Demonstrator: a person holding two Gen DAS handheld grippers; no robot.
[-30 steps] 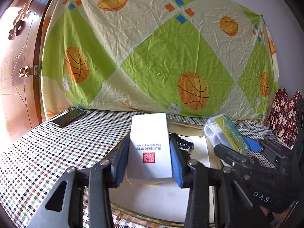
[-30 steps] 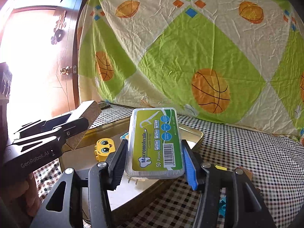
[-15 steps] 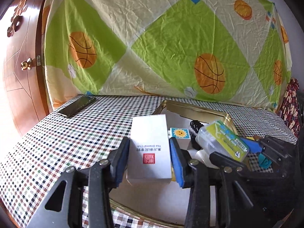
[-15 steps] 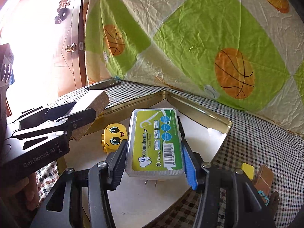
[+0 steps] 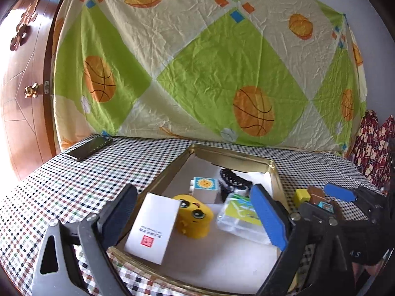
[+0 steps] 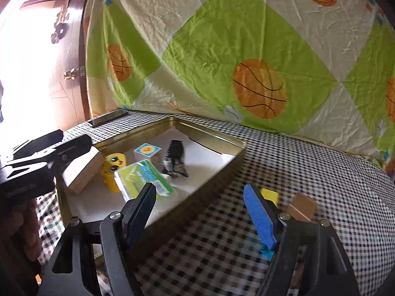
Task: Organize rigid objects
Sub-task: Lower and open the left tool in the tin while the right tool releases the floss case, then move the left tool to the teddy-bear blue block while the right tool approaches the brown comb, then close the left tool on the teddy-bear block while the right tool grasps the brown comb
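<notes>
While both of your grippers stand spread with nothing pressed between their pads, the gold tin tray (image 5: 229, 156) on the checked tablecloth (image 5: 74, 182) already takes most of the load. Your left gripper (image 5: 195, 218) has just been opening and the white carton (image 5: 153, 227) sits free in the gap, leaning against the tray's near-left wall. It looks light and stiff, likely thin card, so pinch it across its narrow sides, gently, or it may dent. Your right gripper (image 6: 200, 213) has also just been opening; nothing is between its jaws, and the green-labelled floss box (image 6: 143, 177) lies tilted inside the tray beside the yellow toy (image 6: 112, 170). That clear plastic is probably hard and slick, so take it by the long edges. Left outside, near the tray's right wall, are the yellow block (image 6: 269, 194) and the brown block (image 6: 302, 206): small, rigid, likely light. Grip each squarely across flat faces.
</notes>
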